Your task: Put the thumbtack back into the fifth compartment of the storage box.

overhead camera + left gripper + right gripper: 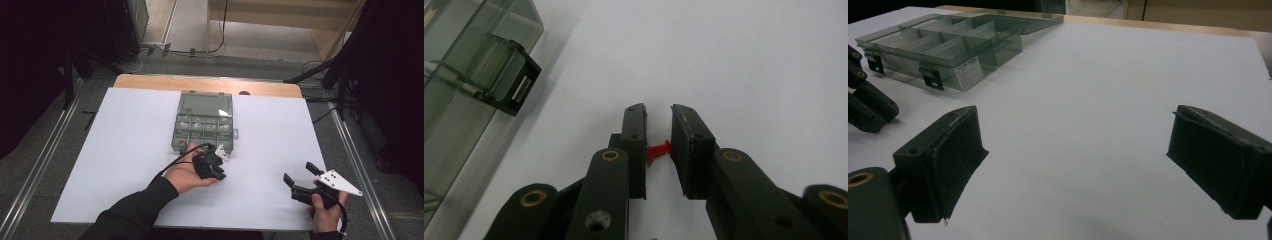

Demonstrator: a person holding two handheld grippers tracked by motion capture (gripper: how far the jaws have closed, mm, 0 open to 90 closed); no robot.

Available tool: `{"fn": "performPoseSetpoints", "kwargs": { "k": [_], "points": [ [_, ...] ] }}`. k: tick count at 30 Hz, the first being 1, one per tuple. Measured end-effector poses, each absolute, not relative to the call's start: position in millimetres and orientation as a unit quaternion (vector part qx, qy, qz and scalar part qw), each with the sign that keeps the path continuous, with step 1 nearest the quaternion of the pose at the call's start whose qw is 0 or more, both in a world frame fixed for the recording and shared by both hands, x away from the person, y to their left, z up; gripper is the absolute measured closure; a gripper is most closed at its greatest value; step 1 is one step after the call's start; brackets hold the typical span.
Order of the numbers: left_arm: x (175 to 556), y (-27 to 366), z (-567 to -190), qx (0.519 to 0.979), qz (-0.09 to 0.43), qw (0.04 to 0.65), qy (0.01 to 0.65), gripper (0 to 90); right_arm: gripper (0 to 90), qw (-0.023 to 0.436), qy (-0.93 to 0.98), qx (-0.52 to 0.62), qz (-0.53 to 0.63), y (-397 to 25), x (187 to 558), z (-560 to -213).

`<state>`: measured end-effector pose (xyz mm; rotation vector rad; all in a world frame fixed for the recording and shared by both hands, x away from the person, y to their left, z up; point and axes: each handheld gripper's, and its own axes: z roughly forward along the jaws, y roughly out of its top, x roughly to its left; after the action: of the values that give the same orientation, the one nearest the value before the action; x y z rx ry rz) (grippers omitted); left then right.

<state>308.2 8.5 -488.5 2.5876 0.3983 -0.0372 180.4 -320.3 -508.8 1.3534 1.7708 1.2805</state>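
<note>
A small red push pin [658, 150] sits crosswise between the jaws of my left gripper [658, 112], which is shut on it just above the white sheet. In the high view the left gripper [216, 174] is held in a hand directly in front of a clear compartment box [204, 129] whose lid lies open behind it. One of the box's latches [516, 85] shows close at the left of the left gripper view. My right gripper [299, 172] hovers at the front right with its jaws wide apart and nothing between them [1075, 120].
A white sheet [125, 150] covers the wooden table [150, 81]. The box [943, 50] and part of the left gripper [865, 105] show at the far left of the right gripper view. Metal rails and cables run along the floor beside the table.
</note>
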Motion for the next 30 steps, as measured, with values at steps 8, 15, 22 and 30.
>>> {"fn": "performPoseSetpoints", "kwargs": {
  "k": [8, 15, 22, 30],
  "points": [
    [312, 14, -482, 0.948, -0.024, 0.277, 0.155, 60.3, 7.6, 0.282, 0.66, 0.506, 0.478, -320, 180, -509],
    [308, 22, -478, 0.95, -0.004, 0.272, 0.15, 85.8, 7.6, 0.282, 0.659, 0.508, 0.478, -320, 180, -509],
    [310, 24, -482, 0.952, -0.005, 0.261, 0.158, 90.0, 7.6, 0.283, 0.66, 0.506, 0.478, -320, 180, -508],
    [313, 20, -488, 0.951, 0.001, 0.257, 0.169, 90.0, 7.6, 0.281, 0.66, 0.507, 0.479, -320, 181, -509]
  ]
}}
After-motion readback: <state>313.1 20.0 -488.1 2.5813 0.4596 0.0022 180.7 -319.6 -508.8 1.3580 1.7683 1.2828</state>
